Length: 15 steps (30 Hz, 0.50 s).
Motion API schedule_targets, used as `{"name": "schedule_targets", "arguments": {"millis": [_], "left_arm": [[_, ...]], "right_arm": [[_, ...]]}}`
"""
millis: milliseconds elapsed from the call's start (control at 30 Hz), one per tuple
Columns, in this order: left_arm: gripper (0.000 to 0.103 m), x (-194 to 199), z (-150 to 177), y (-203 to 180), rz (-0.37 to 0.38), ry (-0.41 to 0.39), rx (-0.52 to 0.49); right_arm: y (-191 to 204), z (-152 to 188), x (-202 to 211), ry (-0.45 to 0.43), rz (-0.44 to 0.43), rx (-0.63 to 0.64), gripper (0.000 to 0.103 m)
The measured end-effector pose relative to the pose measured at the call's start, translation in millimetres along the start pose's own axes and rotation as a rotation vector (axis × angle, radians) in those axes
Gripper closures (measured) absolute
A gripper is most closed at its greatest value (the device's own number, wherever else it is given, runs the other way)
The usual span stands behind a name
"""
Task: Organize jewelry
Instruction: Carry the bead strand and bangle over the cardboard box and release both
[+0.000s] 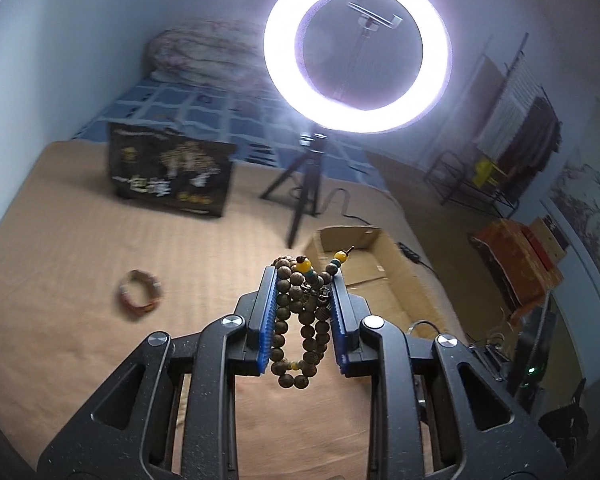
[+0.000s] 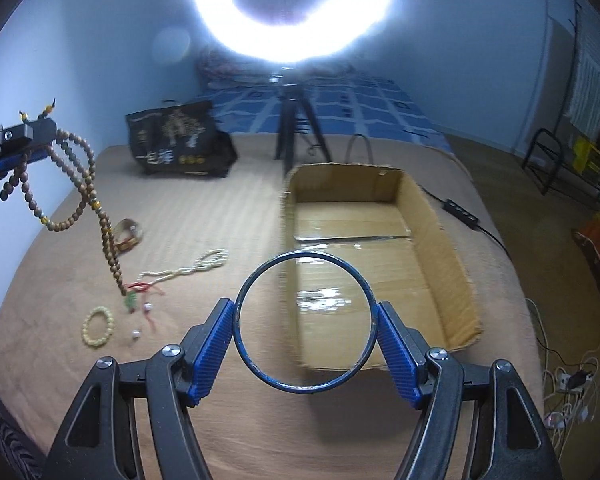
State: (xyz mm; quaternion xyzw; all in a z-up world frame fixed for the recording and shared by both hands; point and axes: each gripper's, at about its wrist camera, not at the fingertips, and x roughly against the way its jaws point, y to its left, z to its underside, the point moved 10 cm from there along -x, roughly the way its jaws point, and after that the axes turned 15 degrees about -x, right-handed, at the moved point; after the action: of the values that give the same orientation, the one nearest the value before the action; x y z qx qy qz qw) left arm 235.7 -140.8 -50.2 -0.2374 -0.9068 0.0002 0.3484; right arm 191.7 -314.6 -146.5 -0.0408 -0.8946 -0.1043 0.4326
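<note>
Tan bed (image 2: 228, 208) carries a cardboard box (image 2: 440, 240); left tool (image 1: 304, 300) clamps a wooden bead strand (image 1: 300, 320). Right tool (image 2: 306, 332) grips a blue bangle (image 2: 244, 344) before the box.

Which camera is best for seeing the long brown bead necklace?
The right wrist view. There the necklace hangs full length from the left claw, its loops and tassel end clear. The left wrist view shows the necklace only bunched between that claw's fingers.
</note>
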Motion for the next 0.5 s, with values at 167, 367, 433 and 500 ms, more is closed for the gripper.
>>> {"name": "schedule_targets", "arguments": {"millis": [167, 367, 433, 500], "left_arm": [[0.080, -19.8, -20.4, -38.3, 0.038, -0.005, -0.053], [0.080, -44.0, -42.2, -74.5, 0.082, -0.011, -0.099], [0.080, -52.4, -47.9, -86.0, 0.105, -0.010, -0.105], [0.080, -58.7, -52.2, -95.2, 0.121, -0.010, -0.113]], "right_arm": [[-24.3, -8.0, -1.9, -0.003, 0.022, -0.032, 0.030], [-47.6, -16.6, -11.1, 0.003, 0.046, -0.061, 0.030], [-54.1, -18.8, -14.8, 0.007, 0.053, -0.073, 0.030], [-61.5, -20.3, -19.4, 0.013, 0.059, -0.088, 0.030]]}}
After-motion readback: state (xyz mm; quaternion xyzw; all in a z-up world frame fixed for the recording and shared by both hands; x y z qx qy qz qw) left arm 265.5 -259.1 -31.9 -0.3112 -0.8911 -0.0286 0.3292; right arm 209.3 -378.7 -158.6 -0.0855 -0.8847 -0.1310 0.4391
